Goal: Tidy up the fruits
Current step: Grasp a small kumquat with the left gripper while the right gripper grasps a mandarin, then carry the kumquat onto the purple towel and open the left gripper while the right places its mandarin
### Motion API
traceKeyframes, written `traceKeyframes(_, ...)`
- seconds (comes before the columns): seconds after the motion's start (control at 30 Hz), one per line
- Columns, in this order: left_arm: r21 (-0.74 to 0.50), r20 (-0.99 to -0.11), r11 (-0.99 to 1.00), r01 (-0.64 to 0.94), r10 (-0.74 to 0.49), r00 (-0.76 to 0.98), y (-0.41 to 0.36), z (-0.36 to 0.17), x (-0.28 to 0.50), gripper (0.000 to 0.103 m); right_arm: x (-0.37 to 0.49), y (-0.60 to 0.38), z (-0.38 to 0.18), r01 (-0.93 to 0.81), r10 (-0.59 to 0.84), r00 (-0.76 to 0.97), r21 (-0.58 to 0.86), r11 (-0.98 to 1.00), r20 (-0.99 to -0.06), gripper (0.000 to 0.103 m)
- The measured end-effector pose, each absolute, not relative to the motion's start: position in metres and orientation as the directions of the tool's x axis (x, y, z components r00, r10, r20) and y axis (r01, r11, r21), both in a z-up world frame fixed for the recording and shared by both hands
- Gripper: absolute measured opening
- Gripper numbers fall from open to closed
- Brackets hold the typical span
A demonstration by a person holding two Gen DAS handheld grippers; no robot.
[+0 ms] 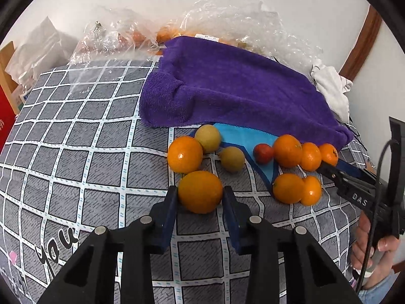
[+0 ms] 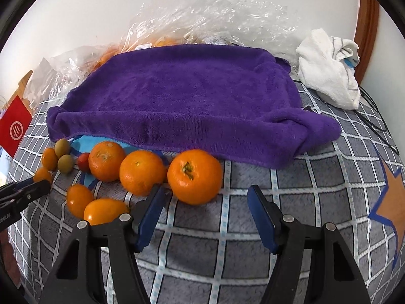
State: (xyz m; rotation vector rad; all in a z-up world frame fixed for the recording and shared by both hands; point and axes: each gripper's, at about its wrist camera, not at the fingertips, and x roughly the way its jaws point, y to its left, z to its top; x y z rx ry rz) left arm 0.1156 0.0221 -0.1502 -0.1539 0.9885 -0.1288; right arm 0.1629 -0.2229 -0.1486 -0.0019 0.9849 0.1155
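Observation:
Several oranges, two green-yellow fruits (image 1: 208, 138) and a small red fruit (image 1: 263, 153) lie on a grey checked cloth in front of a purple towel (image 1: 227, 86). My left gripper (image 1: 200, 193) is shut on an orange (image 1: 200, 192), its blue pads touching both sides. My right gripper (image 2: 205, 192) is open, with a large stemmed orange (image 2: 194, 176) just ahead between the fingertips, untouched. The right gripper also shows in the left wrist view (image 1: 326, 166) beside the rightmost orange (image 1: 328, 154).
A blue cloth (image 1: 243, 136) pokes out under the purple towel. Clear plastic bags (image 2: 202, 12) holding more oranges lie behind the towel by the wall. A white rag (image 2: 329, 68) sits at the right, a red box (image 2: 15, 126) at the left.

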Motion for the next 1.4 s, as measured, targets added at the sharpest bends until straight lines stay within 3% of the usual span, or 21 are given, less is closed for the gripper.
traceKeyframes(0.17,-0.178,-0.824,0.984,0.028,-0.164,0.542,0.025,-0.147,0.113,0.034,0.172,-0.225,-0.151,-0.11,0.111,0.546,0.06,0.992,-0.83,0.065)
traceKeyframes(0.3,-0.181,-0.824,0.983,0.011,-0.158,0.544,0.031,-0.144,0.112,0.034,0.174,-0.219,-0.149,-0.15,0.14,0.545,0.067,0.986,-0.827,0.042)
traceKeyframes(0.9,-0.2,-0.79,0.978,0.052,-0.193,0.582,0.031,-0.106,0.124,0.034,0.155,-0.241,-0.11,-0.072,0.115,0.58,0.09,0.993,-0.806,0.042)
traceKeyframes(1.4,-0.202,-0.738,0.976,0.085,-0.208,0.642,0.014,-0.062,0.198,0.034,0.198,-0.262,-0.057,-0.044,0.095,0.666,0.087,0.995,-0.74,0.042)
